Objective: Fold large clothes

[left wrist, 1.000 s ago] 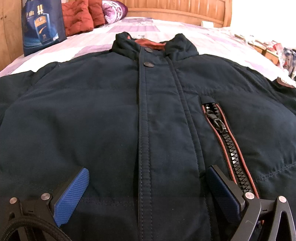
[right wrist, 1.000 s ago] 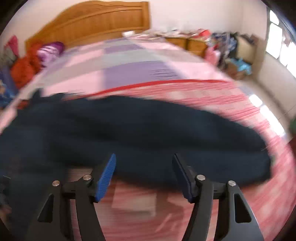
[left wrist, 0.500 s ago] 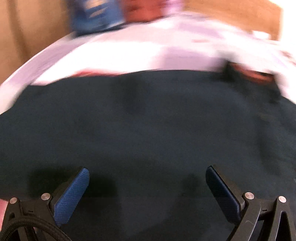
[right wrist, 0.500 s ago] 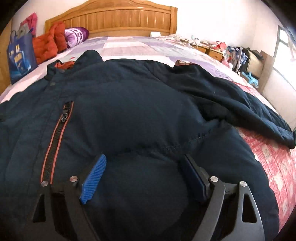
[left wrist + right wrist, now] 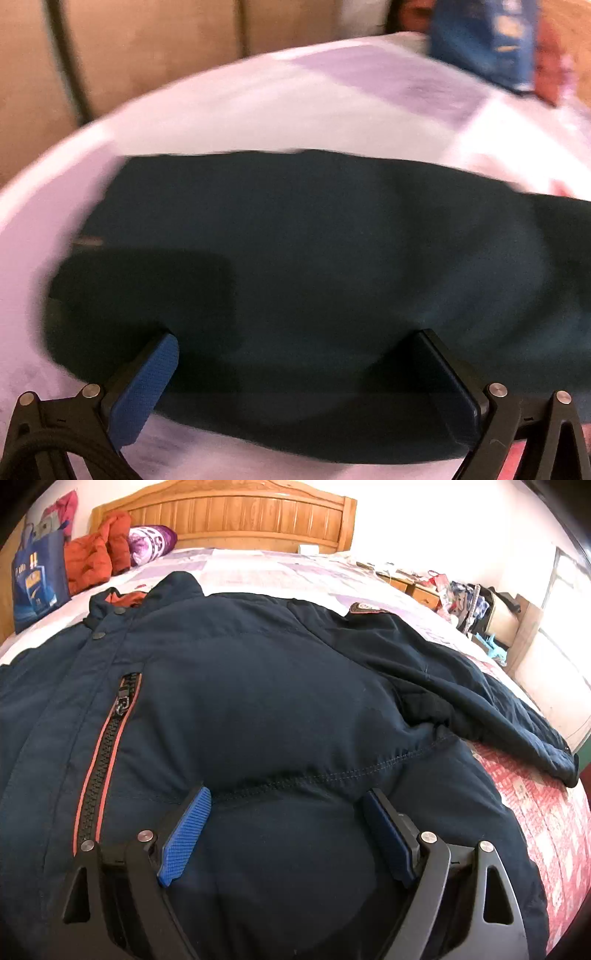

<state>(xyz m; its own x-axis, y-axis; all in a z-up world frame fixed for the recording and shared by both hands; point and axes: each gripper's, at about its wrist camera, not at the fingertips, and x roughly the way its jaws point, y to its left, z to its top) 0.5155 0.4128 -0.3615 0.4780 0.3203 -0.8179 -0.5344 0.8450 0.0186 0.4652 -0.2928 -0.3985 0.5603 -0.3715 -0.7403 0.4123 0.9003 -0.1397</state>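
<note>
Nothing had yet been folded: the dark navy padded jacket [image 5: 280, 686] lay spread face up across the bed [image 5: 280, 568], front closed, collar toward the wooden headboard [image 5: 229, 520], and its right-hand sleeve [image 5: 480, 701] stretched out flat toward the bed's edge. The right gripper [image 5: 284, 827] hovered low over the lower chest panel, jaws spread and empty. The left gripper [image 5: 295, 365], jaws equally spread and holding nothing, faced a blurred dark stretch that I judged to be the other sleeve [image 5: 295, 258] lying on the pale sheet. Both sleeves and the body remained to fold. A blue shopping bag [image 5: 37, 579], an orange-red garment [image 5: 96, 554] and a purple pillow [image 5: 151, 541] crowded the head end, well apart from the jacket.
</note>
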